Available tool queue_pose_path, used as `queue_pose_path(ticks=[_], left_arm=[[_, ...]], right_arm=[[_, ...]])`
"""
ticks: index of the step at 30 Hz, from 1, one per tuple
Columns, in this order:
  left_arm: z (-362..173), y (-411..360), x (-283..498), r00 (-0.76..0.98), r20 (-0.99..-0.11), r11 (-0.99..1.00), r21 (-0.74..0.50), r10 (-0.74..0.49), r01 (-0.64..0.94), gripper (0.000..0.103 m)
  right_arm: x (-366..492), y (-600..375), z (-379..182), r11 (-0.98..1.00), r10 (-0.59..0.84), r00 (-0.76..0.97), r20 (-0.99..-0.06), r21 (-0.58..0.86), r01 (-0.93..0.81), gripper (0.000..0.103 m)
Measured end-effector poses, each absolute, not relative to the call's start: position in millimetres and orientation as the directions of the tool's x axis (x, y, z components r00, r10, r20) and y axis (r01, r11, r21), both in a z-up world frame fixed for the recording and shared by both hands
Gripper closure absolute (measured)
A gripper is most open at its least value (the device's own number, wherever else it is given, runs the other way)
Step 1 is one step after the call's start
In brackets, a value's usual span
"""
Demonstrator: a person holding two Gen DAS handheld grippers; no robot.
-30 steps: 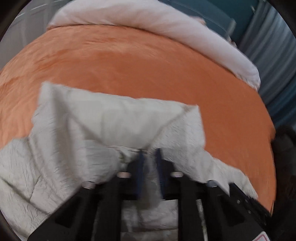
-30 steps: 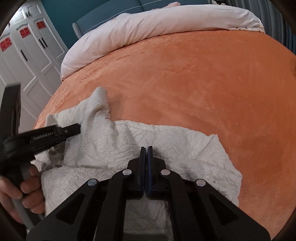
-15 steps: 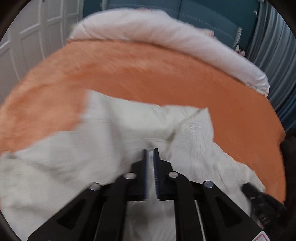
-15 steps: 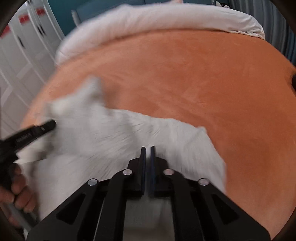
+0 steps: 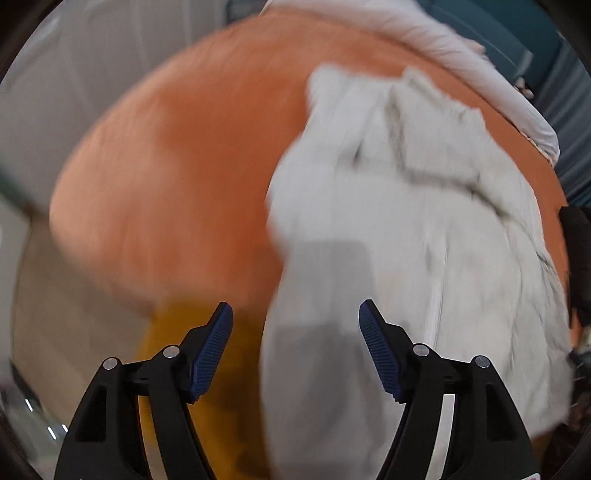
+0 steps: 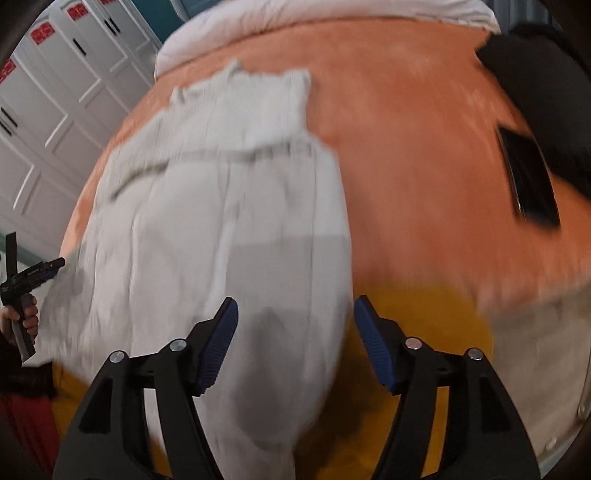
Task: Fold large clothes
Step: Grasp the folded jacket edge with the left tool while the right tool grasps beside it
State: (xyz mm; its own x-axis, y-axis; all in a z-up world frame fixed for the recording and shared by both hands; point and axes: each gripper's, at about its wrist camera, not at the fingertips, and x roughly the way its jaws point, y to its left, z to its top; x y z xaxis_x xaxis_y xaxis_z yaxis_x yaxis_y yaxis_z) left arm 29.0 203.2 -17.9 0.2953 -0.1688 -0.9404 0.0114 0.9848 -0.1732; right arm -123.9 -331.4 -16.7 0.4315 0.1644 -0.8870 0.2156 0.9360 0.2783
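A large pale grey crinkled garment [image 5: 399, 229] lies spread on the orange bed cover [image 5: 177, 177], its near end hanging over the bed's front edge. It also shows in the right wrist view [image 6: 229, 206]. My left gripper [image 5: 295, 343] is open and empty, above the garment's near left edge. My right gripper [image 6: 295, 343] is open and empty, above the garment's near right part. The left gripper [image 6: 40, 271] shows at the left edge of the right wrist view, held in a hand. Both views are motion-blurred.
A white duvet [image 6: 332, 26] lies along the bed's far side. A black phone [image 6: 528, 177] and a dark cloth [image 6: 546, 92] lie on the cover at right. White cupboards [image 6: 48, 122] stand to the left. A yellow sheet [image 6: 417, 314] hangs at the bed's front edge.
Both grippers were shut on the garment and have opened and let it go. Both have pulled back towards the bed's front edge. The garment now lies stretched out lengthwise.
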Motion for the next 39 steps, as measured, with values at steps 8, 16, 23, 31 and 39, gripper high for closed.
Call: queue_pose_path(ticks=[8,16,23,31,39], left_arm=[[-22,199,-37,0.277,-0.926,0.967,-0.249,-0.254,0.056,0.027],[-7,180,-59,0.294,-0.902,0.946,-0.276,-0.316,0.171,0.088],[76,183,-82,0.417,-0.819,0.913,-0.296,-0.394,0.282,0.095],[193,195,-116,0.619,-0.599,0.861,-0.382,-0.508,0.336,0.095],[204,197,-46,0.719,-0.556,0.892,-0.402,-0.418,0.208,0.092]], right_arm=[[-180,-290,-24,0.901,0.307,0.384,-0.871,0.396,0.178,0.034],[-183,-264,-14,0.927,0.314,0.393,-0.864,0.368,0.069,0.077],[-194,-267,65,0.896,0.422,0.504,-0.753,0.430,-0.108,0.086],[-218,-288,172,0.863,0.479,0.660,-0.578,0.446,-0.236,0.087],[-148,-326,188,0.842,0.392,0.798,-0.458,0.528,-0.110,0.087]])
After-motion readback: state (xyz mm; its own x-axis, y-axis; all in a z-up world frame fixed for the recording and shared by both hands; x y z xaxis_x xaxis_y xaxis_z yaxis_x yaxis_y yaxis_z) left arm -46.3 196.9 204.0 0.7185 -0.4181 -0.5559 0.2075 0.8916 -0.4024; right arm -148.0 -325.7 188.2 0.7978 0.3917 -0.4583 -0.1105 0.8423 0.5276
